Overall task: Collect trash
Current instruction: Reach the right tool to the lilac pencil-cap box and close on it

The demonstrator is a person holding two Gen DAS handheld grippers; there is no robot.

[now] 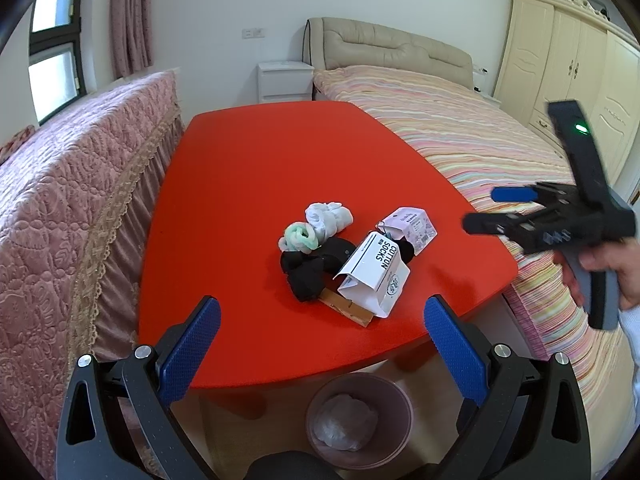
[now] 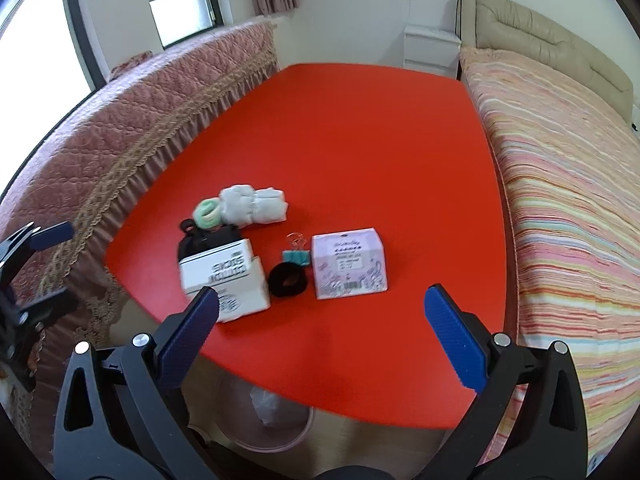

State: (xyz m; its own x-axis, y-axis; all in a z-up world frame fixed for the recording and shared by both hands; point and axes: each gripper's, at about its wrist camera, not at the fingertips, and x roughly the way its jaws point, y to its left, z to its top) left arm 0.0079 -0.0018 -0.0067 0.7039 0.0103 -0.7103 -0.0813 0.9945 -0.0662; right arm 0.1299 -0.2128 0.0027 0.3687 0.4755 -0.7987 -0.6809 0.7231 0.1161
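You are working in a bedroom, at a smooth red table (image 1: pixel 256 184) set between a striped bed (image 1: pixel 472 136) and a quilted pink cover (image 1: pixel 60 200), with a round pink bin (image 1: pixel 360 420) on the floor just under the near edge; it already holds a crumpled clear bag.

Judging by the layout, you are at the start of a pick: nothing is held yet. Your left gripper (image 1: pixel 322 322) hangs over the near edge with its jaws spread wide and empty, and your right gripper (image 2: pixel 322 312) does the same, also wide open.

The likely trash sits in a cluster near the table's middle: a white cardboard sock box (image 1: pixel 374 276), torn open and tipped, with a brown card scrap (image 1: pixel 348 308) beneath it, and a small lilac box (image 2: pixel 349 264) just beside a black hair band (image 2: pixel 287 279) and a teal binder clip (image 2: pixel 297 255). The rolled white socks (image 2: pixel 256 204), the green roll (image 2: pixel 208 213) and the black sock (image 1: pixel 308 276) are soft cloth and probably stay.

Your next move calls for closing on the sock box across a stiff edge; thin card crushes easily, so squeeze gently, then carry it down to the bin.
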